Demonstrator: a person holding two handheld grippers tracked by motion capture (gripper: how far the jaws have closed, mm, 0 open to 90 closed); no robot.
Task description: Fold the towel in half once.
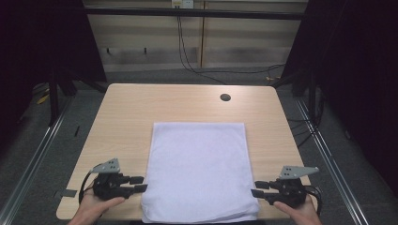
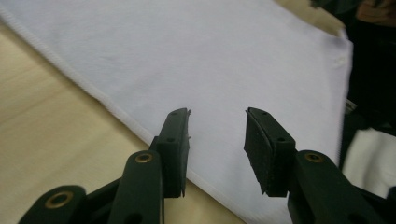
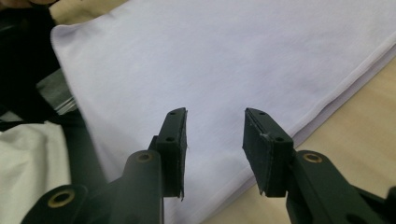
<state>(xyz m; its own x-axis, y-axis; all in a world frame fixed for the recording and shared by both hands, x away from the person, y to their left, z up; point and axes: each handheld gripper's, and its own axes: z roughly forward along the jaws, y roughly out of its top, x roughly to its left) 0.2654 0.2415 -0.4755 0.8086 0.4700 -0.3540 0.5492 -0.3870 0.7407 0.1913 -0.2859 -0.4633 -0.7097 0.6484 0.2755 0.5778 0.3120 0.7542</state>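
Fingers (image 1: 137,183) of the left gripper (image 1: 139,184) and right gripper (image 1: 259,189) stand spread, pinching nothing, flanking the near corners of the folded white cloth towel (image 1: 197,164) (long axis running away from the person) on the light wooden table (image 1: 126,108).

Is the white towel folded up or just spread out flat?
Folded. The white towel lies flat on the table, but the right gripper view shows stacked layers along its edge.
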